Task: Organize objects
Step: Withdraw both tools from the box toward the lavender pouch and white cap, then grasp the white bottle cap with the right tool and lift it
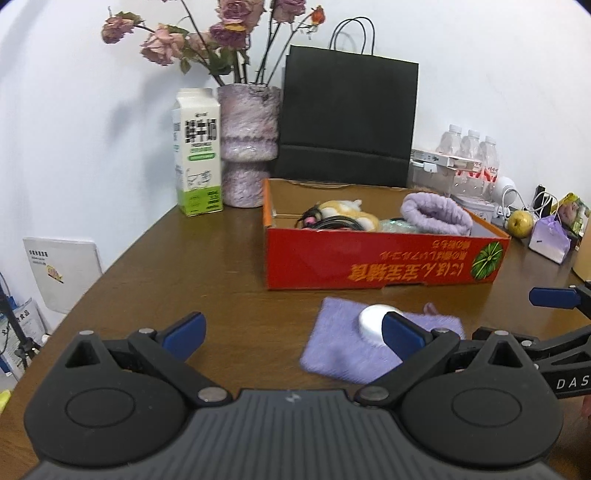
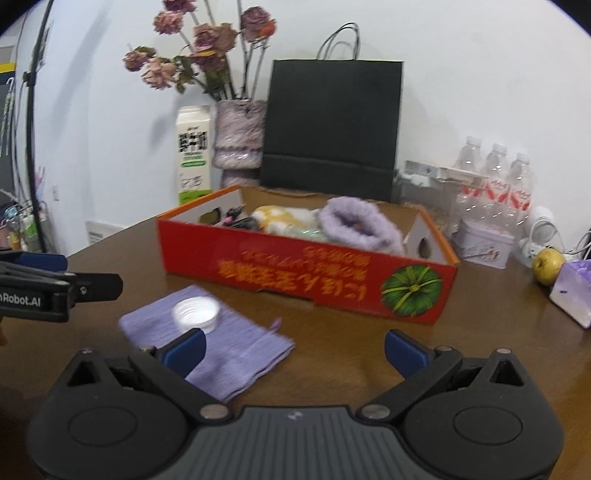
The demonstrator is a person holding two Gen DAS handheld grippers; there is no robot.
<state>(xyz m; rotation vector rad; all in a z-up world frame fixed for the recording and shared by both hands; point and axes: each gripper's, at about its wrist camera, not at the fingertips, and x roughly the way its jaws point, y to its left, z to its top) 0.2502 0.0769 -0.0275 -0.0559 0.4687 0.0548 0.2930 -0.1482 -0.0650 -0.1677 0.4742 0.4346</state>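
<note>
In the lower frame I see my left gripper [image 1: 293,334] open. A white cap [image 1: 373,321] lies on a purple cloth [image 1: 340,347] at center right, before the red box [image 1: 369,258].

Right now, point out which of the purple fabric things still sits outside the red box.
The flat purple cloth on the table in front of the red box, with the white cap resting on it. The fluffy purple one is already inside.

Far ahead of the gripper, against a white wall, stand a green-and-white milk carton [image 1: 198,152], a mottled purple vase [image 1: 248,142] of wilted roses [image 1: 207,35], and a black paper bag [image 1: 348,118]. Ahead to the right: clear water bottles [image 1: 471,155] and a yellow-green pear [image 1: 520,222].
</note>
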